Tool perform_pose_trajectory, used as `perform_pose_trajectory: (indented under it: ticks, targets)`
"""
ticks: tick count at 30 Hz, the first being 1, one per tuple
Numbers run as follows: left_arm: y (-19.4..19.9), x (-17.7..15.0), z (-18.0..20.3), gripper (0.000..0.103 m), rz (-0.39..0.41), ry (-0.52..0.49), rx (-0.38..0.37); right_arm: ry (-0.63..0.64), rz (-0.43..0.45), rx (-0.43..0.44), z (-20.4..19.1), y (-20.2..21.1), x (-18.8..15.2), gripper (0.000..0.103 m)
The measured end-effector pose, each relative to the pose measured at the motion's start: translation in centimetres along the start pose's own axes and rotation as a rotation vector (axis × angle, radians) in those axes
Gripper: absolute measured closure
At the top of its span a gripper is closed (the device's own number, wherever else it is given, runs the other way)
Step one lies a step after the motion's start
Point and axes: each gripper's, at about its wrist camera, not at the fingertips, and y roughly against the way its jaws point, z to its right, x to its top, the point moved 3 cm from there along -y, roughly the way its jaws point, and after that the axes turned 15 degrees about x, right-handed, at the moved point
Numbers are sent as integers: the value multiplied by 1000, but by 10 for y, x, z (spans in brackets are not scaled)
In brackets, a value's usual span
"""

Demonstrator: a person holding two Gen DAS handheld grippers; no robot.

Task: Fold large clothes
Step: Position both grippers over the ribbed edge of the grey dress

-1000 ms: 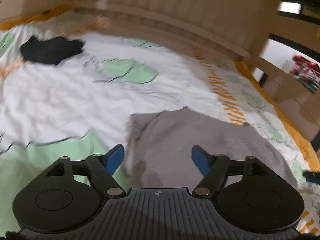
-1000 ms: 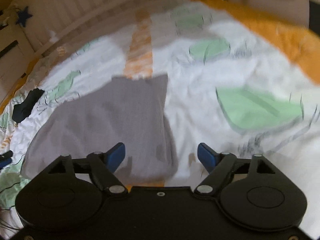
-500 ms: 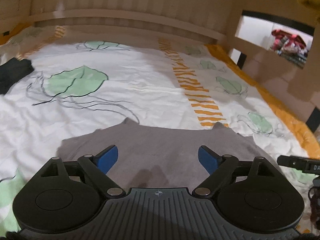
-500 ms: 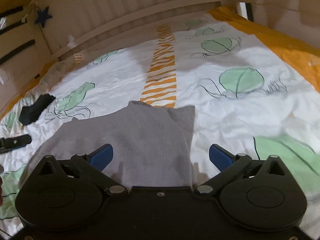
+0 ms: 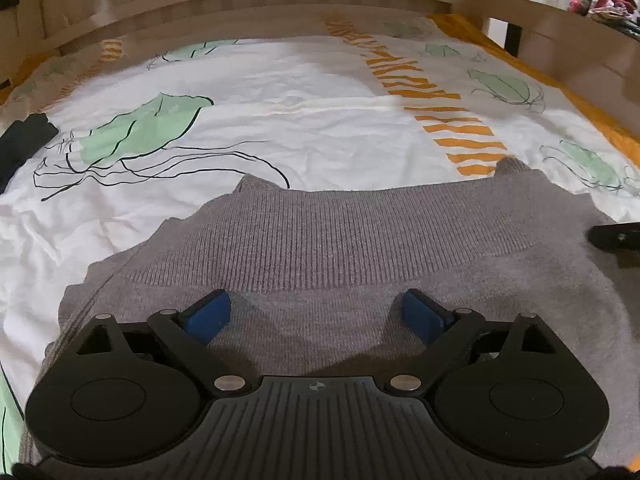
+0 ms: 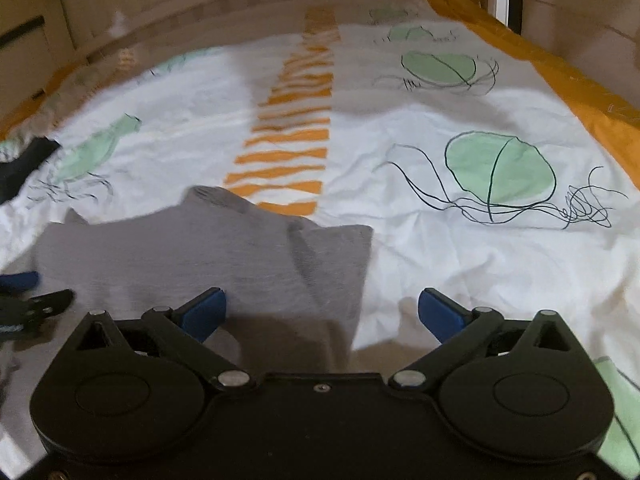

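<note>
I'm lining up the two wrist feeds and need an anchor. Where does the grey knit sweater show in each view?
Left wrist: the grey knit sweater fills the lower middle, directly ahead of the open left gripper.
Right wrist: the sweater lies lower left, its edge ahead of the open right gripper.
Shared landmark: the orange striped band on the bedsheet, running away from the sweater's far edge.

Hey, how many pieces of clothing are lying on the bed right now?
2. The grey sweater lies spread on the bedsheet just ahead of both open claws. A dark garment sits at the far left edge, partly cut off. Others may lie outside the view.
</note>
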Motion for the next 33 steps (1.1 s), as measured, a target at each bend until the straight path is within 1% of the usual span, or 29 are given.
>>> perform_pose_trajectory:
  ticks: [2,4,6,10,14,18,19,21,23,27,30,33]
  targets:
    - [0,-3,-2,9,7,5,-2,-33,-20,8,11,-10,-1,1]
    - [0,-3,-1,8,10,-2,-1,-56,-14,14,18,-15,-2,0]
    - [0,-4,0,7,8,-8,4,-37,-2,13,20,-17,-5,0]
    - [-2,1,4,6,6,-11,5,-40,12,27,21,-13,-6,0]
    - [-3,0,2,6,5,-11,2,-83,43,80,25,1,-4,1]
    - [-3,-1,1,6,10,-11,3,-149,85,171,25,26,-6,1]
    - [-3,-1,2,6,12,-10,3,-172,81,213,25,31,-8,1]
    - [-3,-2,3,6,15,-10,4,-221,53,303,25,38,-14,0]
    - [-3,-2,3,6,17,-9,5,-261,25,370,25,43,-22,0]
    - [-3,-2,3,6,19,-9,5,-318,-47,455,24,42,-36,0]
    - [-3,-2,3,6,19,-8,4,-337,-72,497,22,35,-37,0]
    - [-3,-2,3,6,19,-8,4,-388,-85,567,23,20,-35,0]
